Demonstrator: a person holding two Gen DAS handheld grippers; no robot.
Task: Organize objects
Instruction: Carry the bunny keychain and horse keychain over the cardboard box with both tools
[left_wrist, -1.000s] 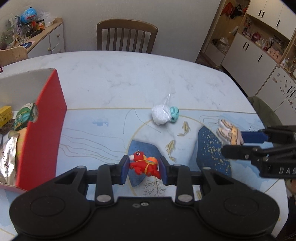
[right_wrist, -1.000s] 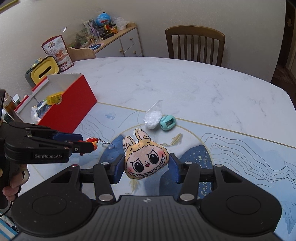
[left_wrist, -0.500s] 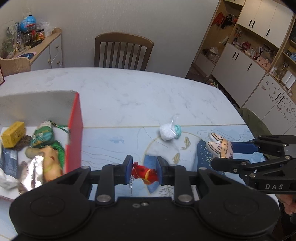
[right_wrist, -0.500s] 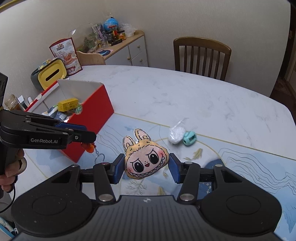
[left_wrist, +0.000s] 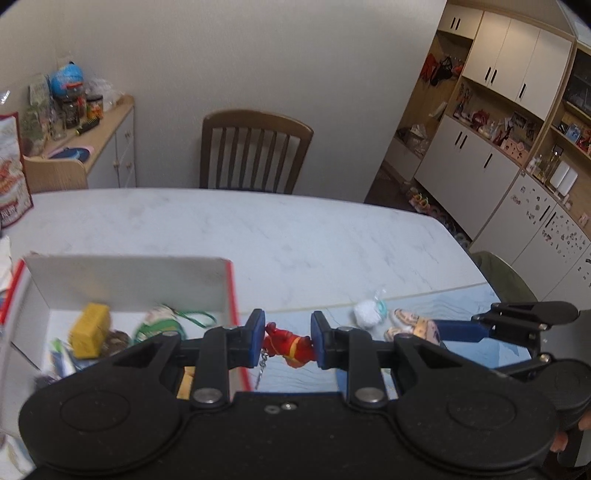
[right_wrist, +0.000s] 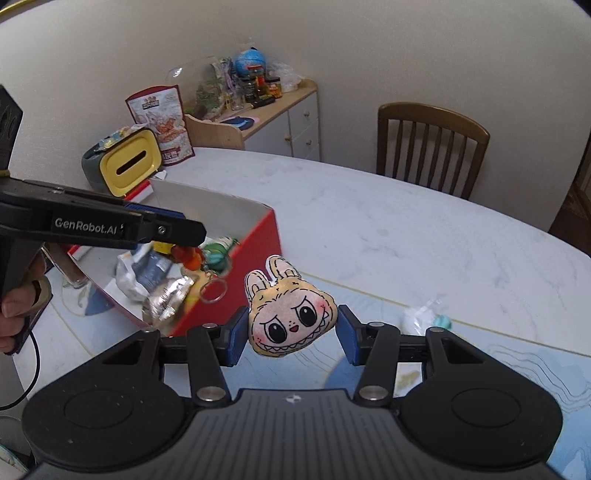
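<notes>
The left gripper (left_wrist: 287, 341) pinches 1 red keychain figure (left_wrist: 288, 345) at the red box (right_wrist: 236, 295) rim; the right gripper (right_wrist: 291, 332) clamps 1 bunny-face plush (right_wrist: 291, 317) beside it; the dangling key ring (right_wrist: 212, 290) could snag the wall; 2 small items (right_wrist: 428, 318) wait on the table (right_wrist: 406, 236).

- The white marble-patterned table (right_wrist: 406, 221) filled the middle of both views.
- A pale blue printed mat (right_wrist: 517, 354) covered its near part, at lower right.
- The red box (right_wrist: 255, 236) stood on it at centre left.
- A small white bag (left_wrist: 365, 314) lay touching a teal toy (right_wrist: 441, 320) on the mat, right of centre.
</notes>
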